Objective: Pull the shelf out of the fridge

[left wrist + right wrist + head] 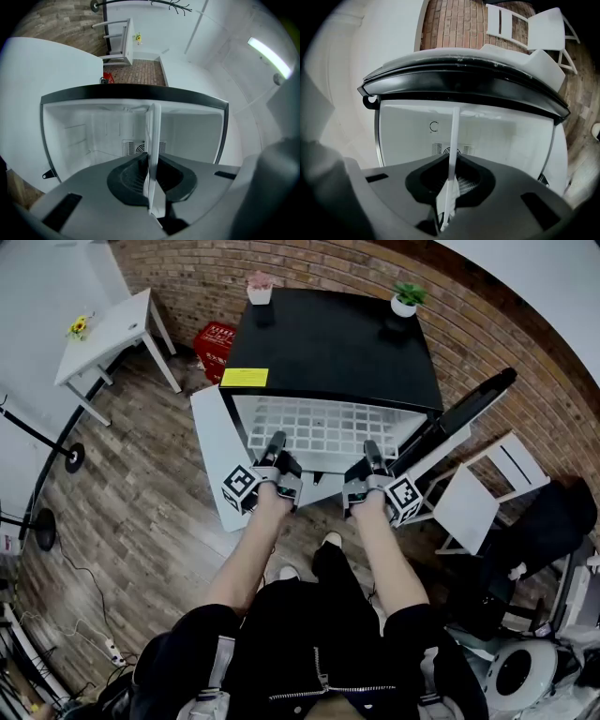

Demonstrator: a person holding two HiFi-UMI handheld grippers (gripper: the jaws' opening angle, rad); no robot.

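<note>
The shelf (323, 426) is clamped at its front edge, at the fridge (328, 343) opening, by the closed left tongs (276, 442) and right tongs (372, 448), spaced apart so that a level pull is permitted.

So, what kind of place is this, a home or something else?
Probably a staged room or studio: a small fridge stands on a wood floor by a brick wall, with equipment stands and a power strip nearby.

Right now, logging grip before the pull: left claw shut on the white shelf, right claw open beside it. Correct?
No: the right claw is shut on the shelf too; the right gripper view shows its edge pinched. The left claw is shut on it.
</note>
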